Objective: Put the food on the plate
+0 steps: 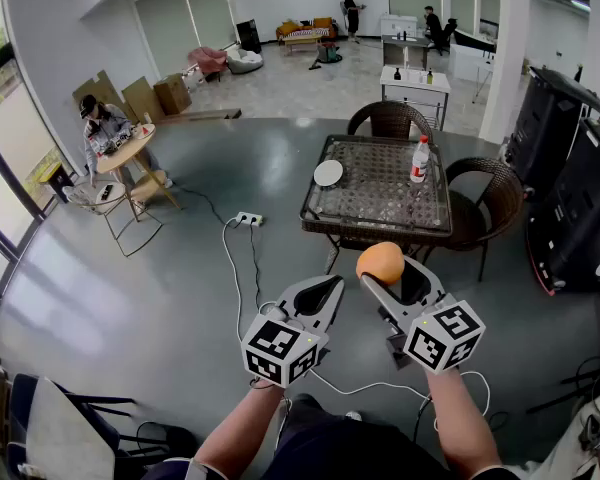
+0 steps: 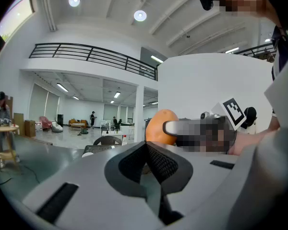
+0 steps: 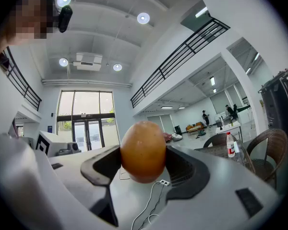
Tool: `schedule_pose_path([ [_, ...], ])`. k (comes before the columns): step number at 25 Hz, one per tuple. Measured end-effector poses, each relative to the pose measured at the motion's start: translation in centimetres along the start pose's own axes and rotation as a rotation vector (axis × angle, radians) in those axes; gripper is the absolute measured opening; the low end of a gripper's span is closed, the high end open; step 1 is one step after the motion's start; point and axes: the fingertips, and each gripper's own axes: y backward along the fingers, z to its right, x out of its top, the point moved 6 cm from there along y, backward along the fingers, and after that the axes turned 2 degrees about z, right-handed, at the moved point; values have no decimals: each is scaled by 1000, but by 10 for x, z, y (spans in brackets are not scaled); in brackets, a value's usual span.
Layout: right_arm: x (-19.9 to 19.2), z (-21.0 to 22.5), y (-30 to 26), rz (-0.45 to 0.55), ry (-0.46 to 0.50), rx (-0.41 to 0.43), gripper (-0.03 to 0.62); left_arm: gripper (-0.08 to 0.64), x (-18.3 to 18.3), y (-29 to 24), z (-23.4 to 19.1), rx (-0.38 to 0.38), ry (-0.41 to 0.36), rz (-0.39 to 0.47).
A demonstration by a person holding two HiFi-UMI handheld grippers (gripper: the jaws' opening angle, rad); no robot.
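Observation:
My right gripper (image 1: 388,271) is shut on an orange, egg-shaped piece of food (image 1: 380,262), held in the air short of the table; in the right gripper view the food (image 3: 143,151) fills the gap between the two dark pads. My left gripper (image 1: 321,290) hangs beside it at the left, shut with nothing in it; its pads meet in the left gripper view (image 2: 148,150), where the orange food (image 2: 158,127) shows beyond them. A small white plate (image 1: 328,173) lies at the near left of a dark glass-topped wicker table (image 1: 380,214) ahead.
A clear bottle with a red cap (image 1: 419,160) stands on the table's right side. Wicker chairs (image 1: 389,118) surround the table. A white power strip and cable (image 1: 248,219) lie on the grey floor at left. People sit and stand farther off.

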Motion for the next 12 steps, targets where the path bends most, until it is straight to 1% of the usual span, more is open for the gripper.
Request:
schedule_pose_path([
  [7, 0, 4, 2, -8, -18, -1, 298, 9, -1, 2, 2, 9, -1, 3],
  [12, 1, 7, 4, -6, -30, 5, 298, 8, -3, 5, 4, 29, 2, 3],
])
